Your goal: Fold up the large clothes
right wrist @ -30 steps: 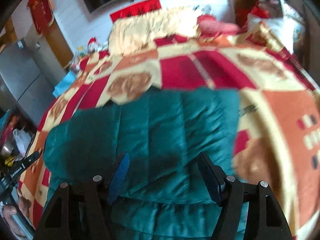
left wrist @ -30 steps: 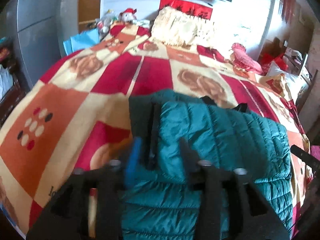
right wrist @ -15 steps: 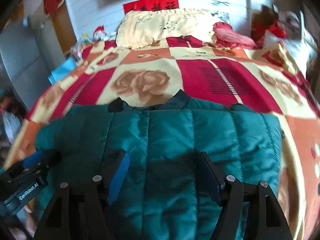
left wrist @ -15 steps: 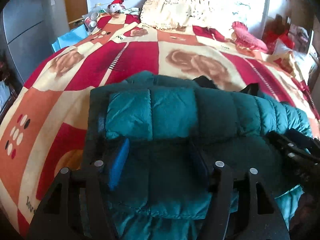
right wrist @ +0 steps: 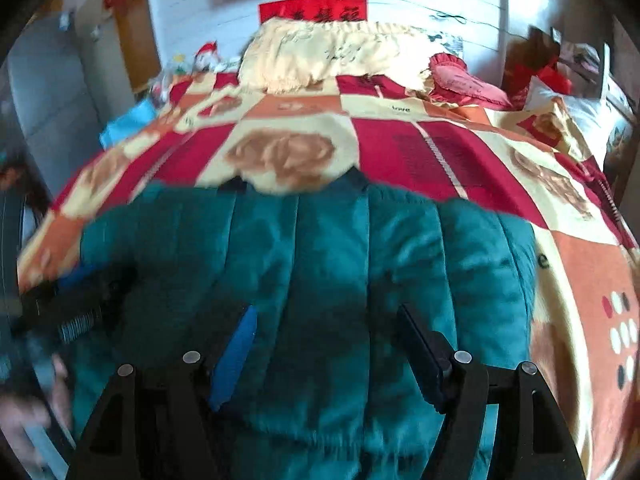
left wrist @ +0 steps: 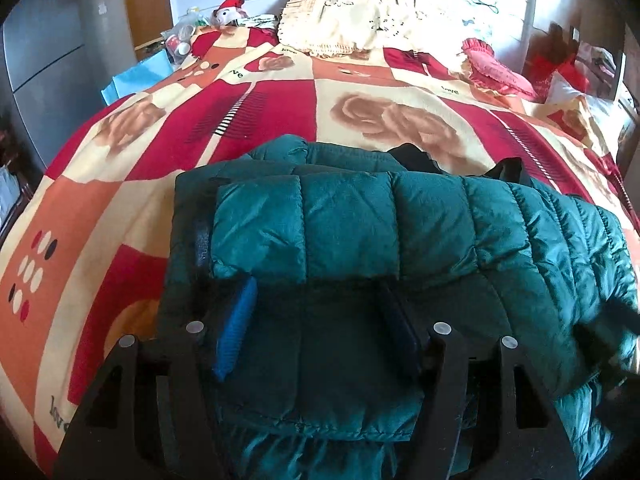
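Plainly, both tools stand with their jaws apart and nothing pinched between them. Right under the left gripper (left wrist: 316,328) lies the teal quilted puffer jacket (left wrist: 360,232); its blue pad and dark pad straddle a dark, shadowed seam where one folded layer meets the next, but neither pad bites into the cloth. The right gripper (right wrist: 324,344) is likewise spread over the same jacket, with padded fabric below and between its fingers and no visible pinch, though that view is smeared by motion. Off to its left, the other gripper and a blurred hand (right wrist: 24,412) sit at the jacket's edge.

I judge the tools are placed this way because a fold has just been laid down: the open jaws sit over the bundle as if letting go or ready to press it flat.

Just ahead of the fingers, the jacket looks doubled over, a squarish puffy slab with a glossy sheen, stitched channels and a hem running crosswise. A bit of black lining or collar peeks out at its far edge. Beyond it spreads the red, orange and cream rose-print blanket (left wrist: 140,200), with a cream fringed pillow (left wrist: 352,20) farthest off.
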`<state>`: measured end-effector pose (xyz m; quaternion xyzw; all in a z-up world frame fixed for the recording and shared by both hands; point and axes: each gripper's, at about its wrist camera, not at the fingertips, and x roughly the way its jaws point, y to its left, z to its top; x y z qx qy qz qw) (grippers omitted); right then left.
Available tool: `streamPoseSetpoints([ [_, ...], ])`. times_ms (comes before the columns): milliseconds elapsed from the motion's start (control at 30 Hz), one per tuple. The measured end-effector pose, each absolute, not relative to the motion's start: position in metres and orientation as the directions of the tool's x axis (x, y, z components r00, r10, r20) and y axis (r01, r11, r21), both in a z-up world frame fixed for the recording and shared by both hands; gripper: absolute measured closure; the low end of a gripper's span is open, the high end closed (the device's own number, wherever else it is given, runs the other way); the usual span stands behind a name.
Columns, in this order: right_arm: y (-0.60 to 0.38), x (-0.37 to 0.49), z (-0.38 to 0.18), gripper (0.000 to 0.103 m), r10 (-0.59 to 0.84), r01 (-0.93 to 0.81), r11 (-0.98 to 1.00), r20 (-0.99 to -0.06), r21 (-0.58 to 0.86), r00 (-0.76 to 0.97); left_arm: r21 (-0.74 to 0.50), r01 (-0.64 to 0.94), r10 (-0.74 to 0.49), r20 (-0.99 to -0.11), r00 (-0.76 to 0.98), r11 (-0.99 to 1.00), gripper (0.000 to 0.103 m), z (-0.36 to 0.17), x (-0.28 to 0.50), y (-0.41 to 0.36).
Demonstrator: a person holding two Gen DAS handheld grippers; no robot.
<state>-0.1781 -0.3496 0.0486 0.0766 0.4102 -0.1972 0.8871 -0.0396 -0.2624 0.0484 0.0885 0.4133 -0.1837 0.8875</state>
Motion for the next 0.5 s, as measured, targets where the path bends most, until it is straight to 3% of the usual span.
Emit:
streamPoseSetpoints([
  [133,-0.347,-0.176,0.035,0.033,-0.302,0.418,0.907,-0.770,-0.051,0.562,0.015,0.412,-0.253,-0.770,0.587,0.911,0.039,0.052,-0.046,-0.260],
  [267,-0.356,-0.194,0.064,0.033,-0.259,0.421,0.906,-0.747,0.031,0.612,-0.002,0.422,-0.277,-0.758,0.590,0.906,0.039,0.067,-0.056,-0.247],
  [367,-0.370,-0.212,0.081,0.033,-0.322,0.464,0.886,-0.703,0.012,0.634,-0.028,0.422,-0.302,-0.741,0.600,0.906,0.039,0.075,-0.062,-0.234],
  [500,-0.405,-0.222,0.078,0.033,-0.370,0.556,0.831,-0.721,0.026,0.585,-0.055,0.399,-0.303,-0.747,0.592,0.915,0.039,0.071,-0.063,-0.221],
])
